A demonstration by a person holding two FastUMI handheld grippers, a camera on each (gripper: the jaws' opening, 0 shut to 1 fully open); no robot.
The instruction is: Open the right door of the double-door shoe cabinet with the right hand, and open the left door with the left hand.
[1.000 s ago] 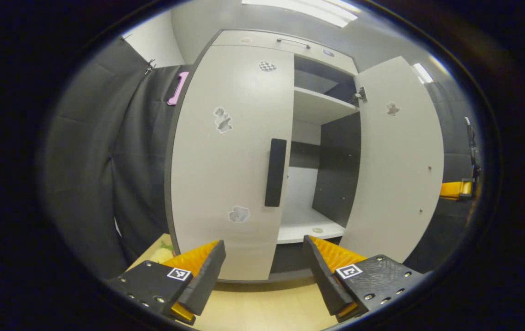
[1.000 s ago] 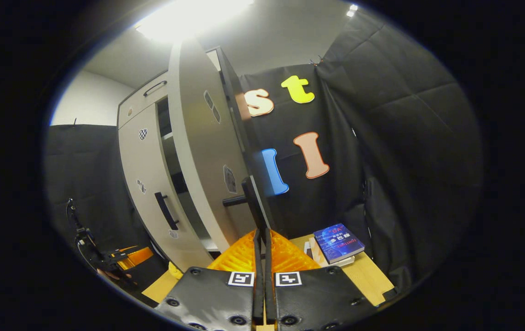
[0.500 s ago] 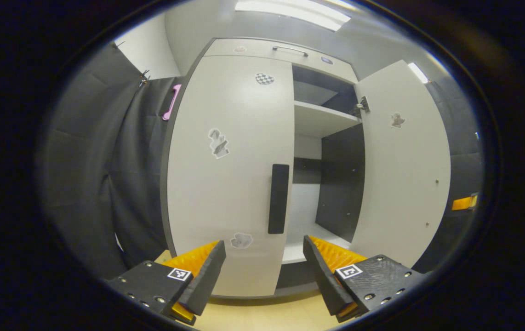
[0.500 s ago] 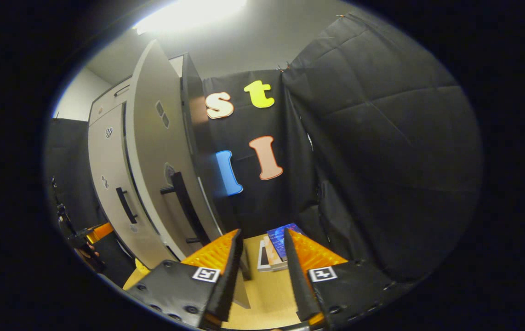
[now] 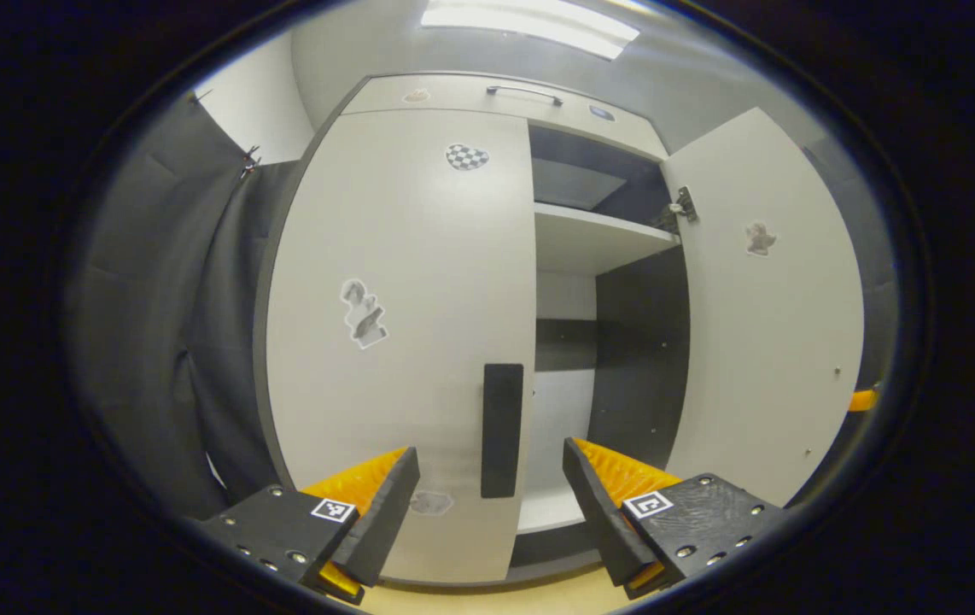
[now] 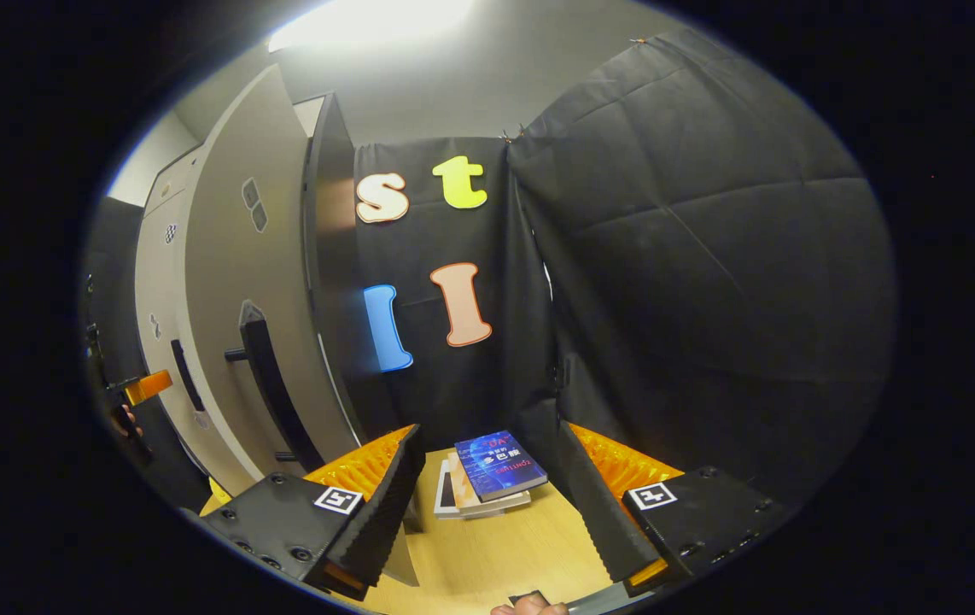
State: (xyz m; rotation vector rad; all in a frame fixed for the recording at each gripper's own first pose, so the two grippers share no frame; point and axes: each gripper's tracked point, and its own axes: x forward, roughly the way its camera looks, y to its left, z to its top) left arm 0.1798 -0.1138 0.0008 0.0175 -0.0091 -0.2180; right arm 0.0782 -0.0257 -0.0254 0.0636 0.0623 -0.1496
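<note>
1. Fingers of the left gripper [image 5: 487,495] stand wide apart and hold nothing; in the left gripper view they point straight at the shoe cabinet [image 5: 487,90], with the dark handle [image 5: 502,430] of the left door [image 5: 402,342] framed between them but not touched.
2. The left door lies flat and closed against the cabinet front. The right door [image 5: 773,316] is swung out, showing a shelf [image 5: 594,243] and the dark inner wall.
3. The right gripper [image 6: 487,504] is also spread open and empty. In the right gripper view it points past the edge of the right door [image 6: 240,282] toward the black cloth wall [image 6: 692,282]; that door's handle [image 6: 270,389] stands to the left of the fingers, clear of them.
4. A stack of books [image 6: 487,474] rests on the wooden floor [image 6: 505,555] between the right gripper's fingers, farther off.
5. At the far left rim of the right gripper view the other gripper is cut off by the edge and hard to make out.
6. The stickers on the doors are too small to read.
</note>
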